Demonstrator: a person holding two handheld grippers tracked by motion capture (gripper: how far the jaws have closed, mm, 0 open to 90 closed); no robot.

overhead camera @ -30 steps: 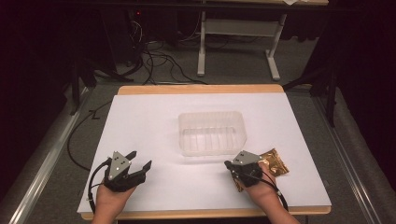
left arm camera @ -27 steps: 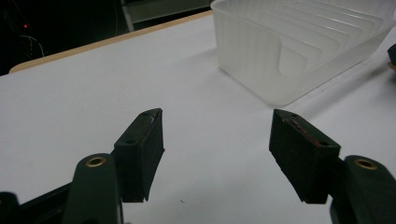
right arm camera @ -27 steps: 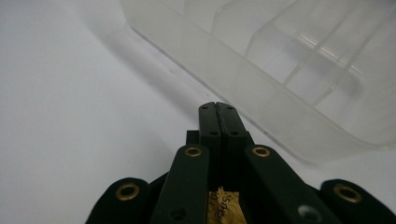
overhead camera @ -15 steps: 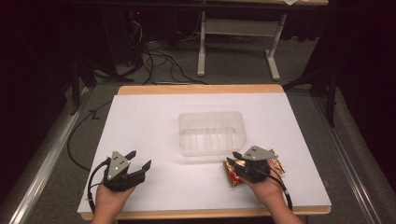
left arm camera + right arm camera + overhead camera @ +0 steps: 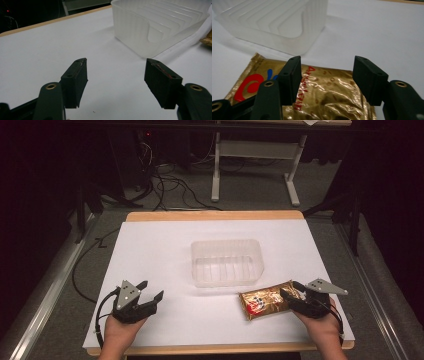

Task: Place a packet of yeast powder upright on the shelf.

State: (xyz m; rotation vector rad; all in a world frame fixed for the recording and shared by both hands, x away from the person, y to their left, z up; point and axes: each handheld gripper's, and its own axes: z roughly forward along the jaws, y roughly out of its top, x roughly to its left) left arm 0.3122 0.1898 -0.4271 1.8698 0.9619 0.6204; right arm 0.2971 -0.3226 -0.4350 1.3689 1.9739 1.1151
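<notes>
Right claw (image 5: 292, 298) open, jaws just been opening; the gold snack packet (image 5: 265, 303) lies flat on the white counter (image 5: 165, 250) under and ahead of its tips. In the right gripper view the packet (image 5: 319, 95) sits below the gap, pads not pressing it. Clear plastic tray (image 5: 226, 262) just beyond the packet, up and to the left of the right claw, near but apart. Left claw (image 5: 150, 291) open and holding nothing, resting on the counter well apart from the packet; tray (image 5: 160, 27) ahead and to the right of its jaws.
</notes>
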